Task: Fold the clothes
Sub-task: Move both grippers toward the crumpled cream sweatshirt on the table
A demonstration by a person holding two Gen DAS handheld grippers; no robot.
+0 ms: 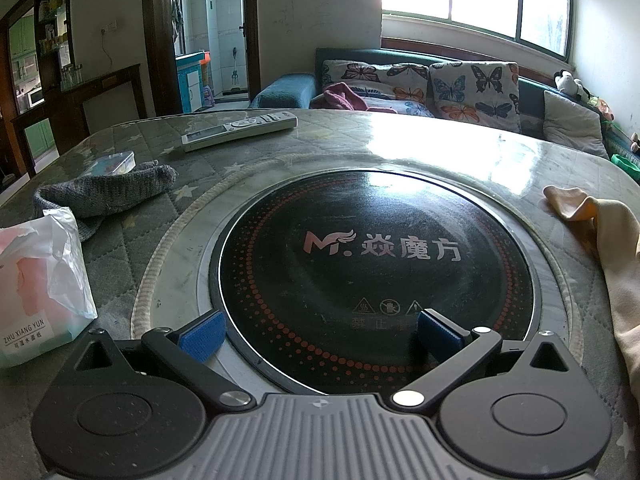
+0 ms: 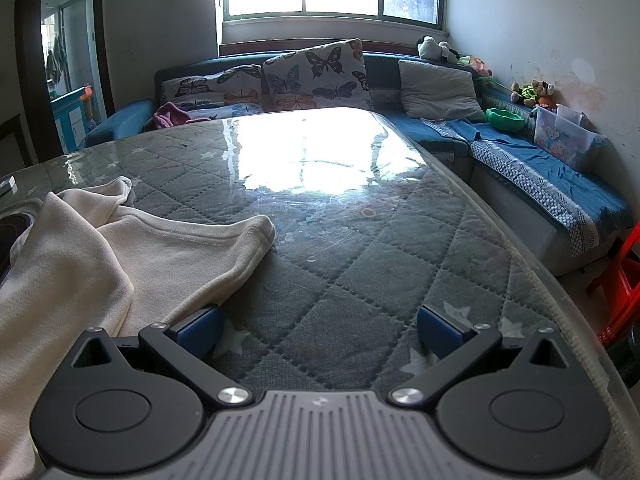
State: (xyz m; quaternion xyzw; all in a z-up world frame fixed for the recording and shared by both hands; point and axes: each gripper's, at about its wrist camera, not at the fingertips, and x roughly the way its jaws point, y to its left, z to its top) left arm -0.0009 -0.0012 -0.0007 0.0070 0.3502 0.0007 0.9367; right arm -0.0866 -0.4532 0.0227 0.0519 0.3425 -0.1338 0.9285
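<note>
Both grippers, left (image 1: 320, 334) and right (image 2: 320, 330), are spread wide and hold nothing. The cream garment (image 2: 120, 256) lies rumpled at the right gripper's ten o'clock. Pinch a hem corner cleanly, then smooth it flat before creasing.

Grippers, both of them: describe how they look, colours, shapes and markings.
The left gripper and the right gripper look alike. Each has two blue ribbed pads on black angled link arms with silver pivot screws. The arms hinge on two rounded black housings with a circular disc outline. Between these sits a grey ribbed plate bearing a small crosshair mark. No cables, hands or sleeves show.
</note>
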